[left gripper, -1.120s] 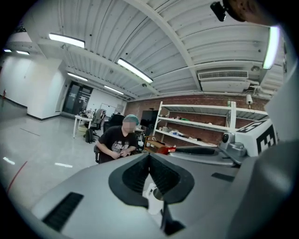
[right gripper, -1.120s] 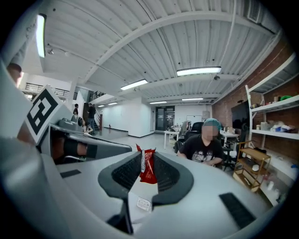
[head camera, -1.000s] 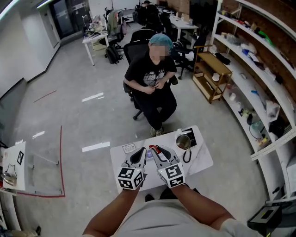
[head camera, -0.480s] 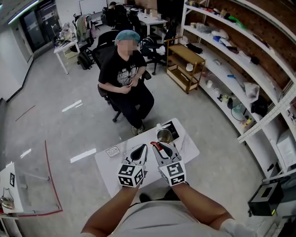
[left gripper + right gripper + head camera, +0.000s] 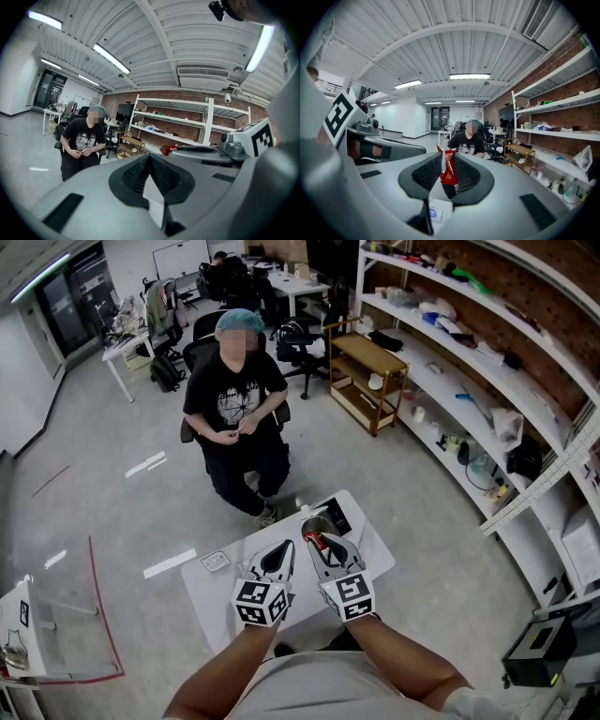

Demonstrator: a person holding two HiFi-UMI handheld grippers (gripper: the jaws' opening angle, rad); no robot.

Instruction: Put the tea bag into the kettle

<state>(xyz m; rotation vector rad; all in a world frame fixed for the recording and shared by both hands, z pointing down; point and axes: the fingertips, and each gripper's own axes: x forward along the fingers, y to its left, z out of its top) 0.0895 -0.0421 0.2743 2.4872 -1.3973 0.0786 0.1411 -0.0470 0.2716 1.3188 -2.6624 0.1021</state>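
A red tea bag packet (image 5: 449,172) stands upright between the pads of my right gripper (image 5: 446,161), which is shut on it. In the head view the red tea bag (image 5: 318,542) shows at the tip of the right gripper (image 5: 314,540), just short of the metal kettle (image 5: 317,522) at the far side of the white table (image 5: 214,594). The kettle is partly hidden behind that tip. My left gripper (image 5: 285,549) hangs beside the right one over the table. Its pads (image 5: 138,174) meet at the tip with nothing between them.
A small card (image 5: 214,561) lies at the table's far left and a black marker sheet (image 5: 338,514) beside the kettle. A white label (image 5: 437,212) shows under the right jaws. A seated person (image 5: 234,409) faces the table. Shelves (image 5: 450,362) line the right wall.
The head view has swung, so the table and person sit further left. My right gripper with the tea bag has drawn close to the kettle. Both grippers stay side by side.
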